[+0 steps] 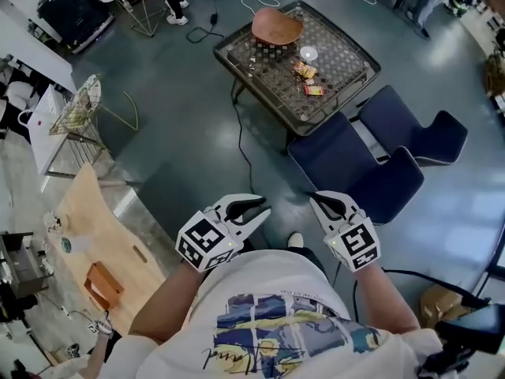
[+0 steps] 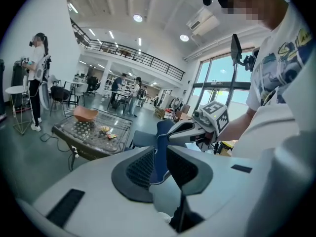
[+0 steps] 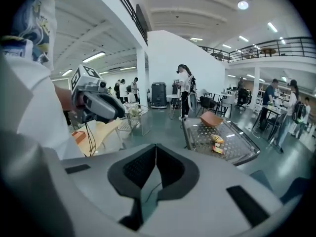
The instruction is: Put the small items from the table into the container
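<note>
Close in front of the person's shirt, both tongs are held side by side, a little apart from each other, and they point forward and somewhat down. On the left tongs the jaws stand apart by a narrow gap, and nothing is between them. On the right tongs the jaw tips meet, so these are closed, and they hold nothing.

Far ahead of both tongs stands a low table with a mesh top. At the side of it farthest from the tongs sits an orange-brown bowl. On the mesh, nearer to the tongs than the bowl, lie the small items: a white round thing, a crumpled yellow packet and a flat red and yellow packet. All three are outside the bowl and well apart from both tongs.

Between the tongs and the table stand two dark blue chairs, closer to the right tongs than to the left ones. To the left of the left tongs is a pale wooden tabletop, and further ahead on that same side a wire rack.
</note>
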The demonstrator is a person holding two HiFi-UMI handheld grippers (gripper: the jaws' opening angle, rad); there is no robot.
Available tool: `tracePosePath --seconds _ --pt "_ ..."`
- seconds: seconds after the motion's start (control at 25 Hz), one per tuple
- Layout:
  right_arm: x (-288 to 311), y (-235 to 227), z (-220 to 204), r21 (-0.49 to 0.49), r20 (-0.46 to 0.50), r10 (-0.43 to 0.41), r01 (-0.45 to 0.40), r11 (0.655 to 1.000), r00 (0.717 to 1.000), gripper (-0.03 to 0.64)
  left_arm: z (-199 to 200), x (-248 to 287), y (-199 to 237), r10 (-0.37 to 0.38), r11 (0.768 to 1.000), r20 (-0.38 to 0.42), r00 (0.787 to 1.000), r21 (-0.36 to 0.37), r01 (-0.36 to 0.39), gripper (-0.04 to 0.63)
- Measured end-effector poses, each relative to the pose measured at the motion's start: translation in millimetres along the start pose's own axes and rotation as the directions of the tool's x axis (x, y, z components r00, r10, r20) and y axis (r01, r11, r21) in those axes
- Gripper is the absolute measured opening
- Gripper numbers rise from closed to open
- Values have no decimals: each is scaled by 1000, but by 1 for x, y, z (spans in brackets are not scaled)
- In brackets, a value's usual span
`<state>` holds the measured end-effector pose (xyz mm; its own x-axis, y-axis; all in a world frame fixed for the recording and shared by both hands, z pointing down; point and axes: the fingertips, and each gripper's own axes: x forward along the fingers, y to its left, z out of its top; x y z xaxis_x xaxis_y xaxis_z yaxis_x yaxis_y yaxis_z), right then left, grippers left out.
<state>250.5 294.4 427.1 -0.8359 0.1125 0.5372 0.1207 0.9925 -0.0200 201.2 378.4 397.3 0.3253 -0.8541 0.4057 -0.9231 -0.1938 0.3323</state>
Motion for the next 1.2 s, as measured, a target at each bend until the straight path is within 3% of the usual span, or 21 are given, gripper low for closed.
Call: tracePosePath --seconds 0.28,0.44,0.68,0.84,0.96,1.2 --pt "56 8 49 33 -11 -151 151 988 988 11 8 -39 70 -92 990 -58 994 99 97 84" --pt "61 -16 62 93 -4 -231 231 969 973 11 17 -22 100 -123 987 -72 990 97 130 84" --pt "68 -64 57 149 -13 -250 249 957 968 11 50 42 135 -161 974 -124 979 141 178 84" --pt "79 -117 58 156 -12 -236 234 959 972 11 72 95 167 -136 976 -182 974 146 164 84" --pt "88 -156 64 158 19 -243 237 958 970 12 90 132 201 -99 970 -243 965 194 148 87" --pt "82 -215 56 188 32 -288 277 942 957 12 105 210 247 -71 956 -318 945 249 155 147"
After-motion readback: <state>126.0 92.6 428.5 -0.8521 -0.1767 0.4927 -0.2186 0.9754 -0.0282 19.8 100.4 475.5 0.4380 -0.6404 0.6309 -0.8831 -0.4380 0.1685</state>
